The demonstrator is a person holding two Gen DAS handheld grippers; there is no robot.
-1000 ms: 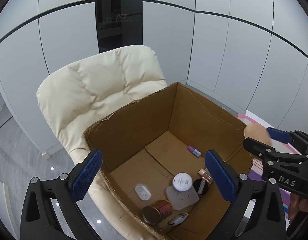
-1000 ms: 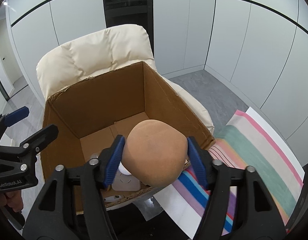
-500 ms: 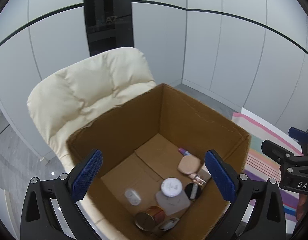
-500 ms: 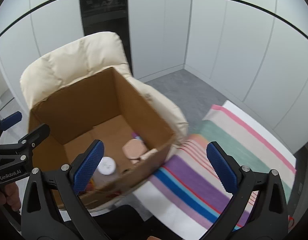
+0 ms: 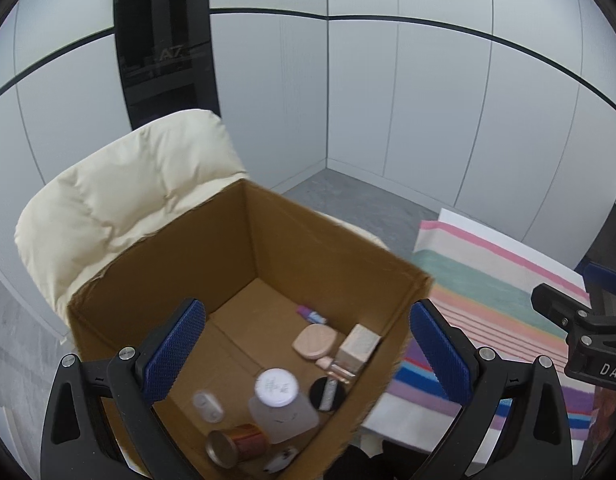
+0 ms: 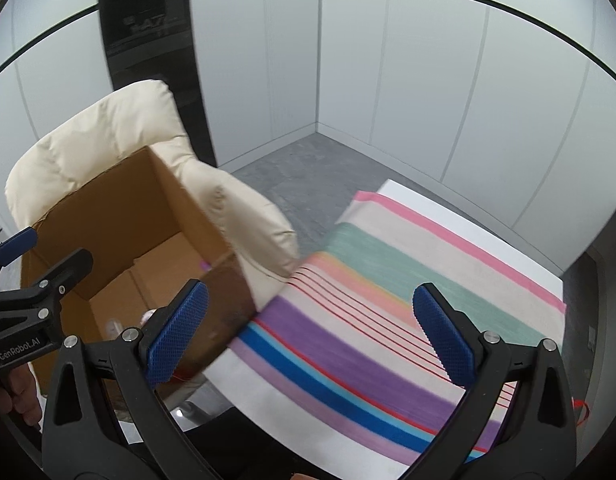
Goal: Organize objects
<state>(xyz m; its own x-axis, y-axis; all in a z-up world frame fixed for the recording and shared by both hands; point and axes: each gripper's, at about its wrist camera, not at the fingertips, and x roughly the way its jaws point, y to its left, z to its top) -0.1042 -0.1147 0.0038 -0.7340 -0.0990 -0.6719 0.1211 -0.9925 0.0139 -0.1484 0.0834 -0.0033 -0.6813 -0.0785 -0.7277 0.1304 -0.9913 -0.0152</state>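
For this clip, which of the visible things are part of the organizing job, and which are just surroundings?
Part of the job:
- cardboard box
- peach compact, lying in the box
- white-capped bottle, copper tin, small beige carton, also inside
- right gripper, jaws just opened, nothing between them
- left gripper, open

Surroundings:
- cream chair
- striped cloth
- grey wall panels

Cardboard box (image 5: 268, 240): matt brown corrugated paper, ragged rim. Chair (image 5: 128, 200) beyond the fingers: cream quilted cloth, soft sheen. Striped cloth (image 6: 387, 320) under the right fingers: woven, matt. Finger pads (image 5: 176, 348): blue knurled rubber. Tin (image 5: 232, 444): glossy coppery metal.
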